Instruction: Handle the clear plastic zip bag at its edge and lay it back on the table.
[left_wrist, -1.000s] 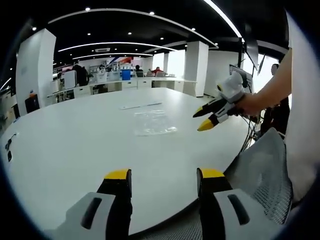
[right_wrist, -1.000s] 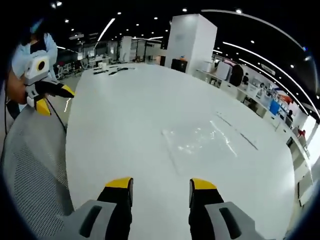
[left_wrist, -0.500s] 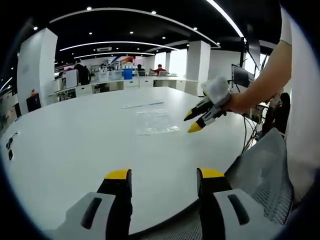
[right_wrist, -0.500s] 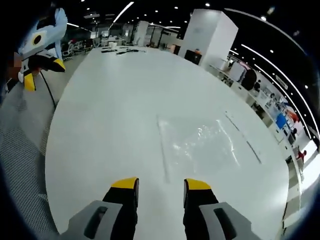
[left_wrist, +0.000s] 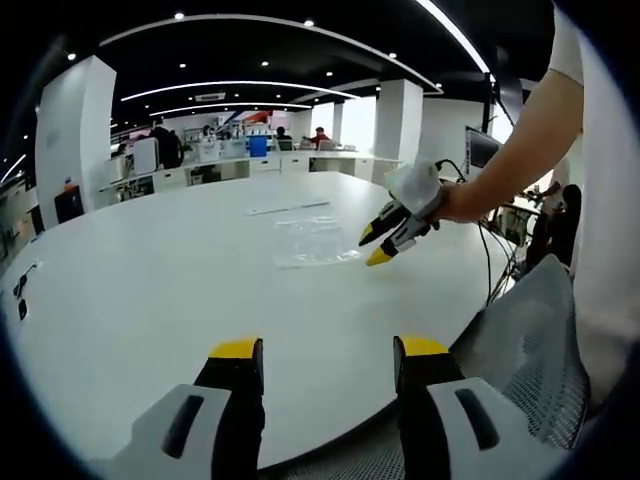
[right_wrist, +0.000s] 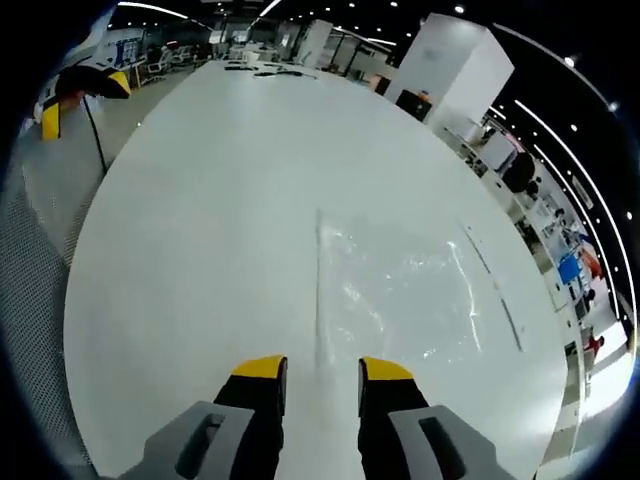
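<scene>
Yellow-tipped jaws of the right gripper (right_wrist: 311, 368) sit apart with nothing between them, right over the near end of the zip bag's (right_wrist: 395, 290) sealed edge. That edge runs straight away from the jaws, the bag lying flat on the white table (right_wrist: 200, 200) off to one side. Left gripper (left_wrist: 325, 348), also open, hangs back at the table rim, so the right one's clearly closer.

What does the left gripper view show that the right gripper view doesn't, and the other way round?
Left gripper view: the person's arm holding the right claw near the zip bag. Right gripper view: the bag's straight edge just ahead of its jaws, dark items at the table's far end. Both: the bag flat on the white table, the left claw and right claw open.
</scene>
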